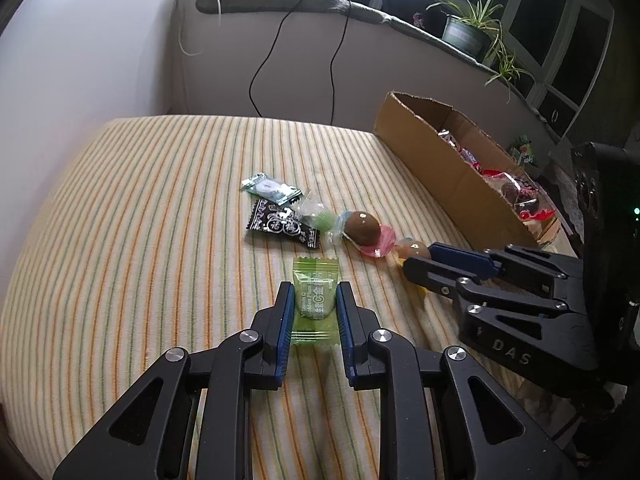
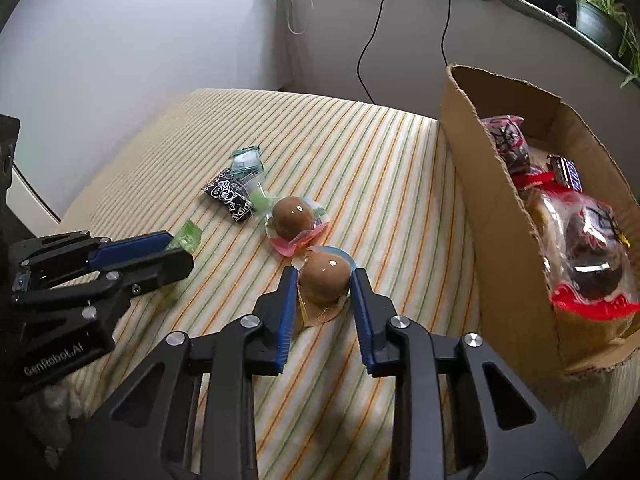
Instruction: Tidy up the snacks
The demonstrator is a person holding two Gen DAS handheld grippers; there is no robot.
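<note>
Both grippers were down on the striped cloth (image 1: 132, 208) at once. The left gripper (image 1: 314, 300) had its blue pads pressed against the sides of a green plum candy packet (image 1: 315, 296), so it looked clamped on it, with the packet lying flat on the cloth. The right gripper (image 2: 325, 280) straddled a brown egg-shaped snack (image 2: 323, 278) in a clear wrapper; the pads sat right at its sides, but whether they were actually squeezing it was hard to tell from that view.

A second brown egg snack (image 2: 293, 218) on a pink wrapper sat just beyond the first. Further back were a pale green candy (image 2: 259, 200), a black patterned packet (image 2: 228, 194) and a teal-and-silver packet (image 2: 246, 162), all bunched close together.

The cardboard box (image 2: 492, 216) stood off to the right side of the cloth, already holding several wrapped snacks in red and clear plastic. A potted plant (image 1: 466, 32) sat on the ledge behind.
</note>
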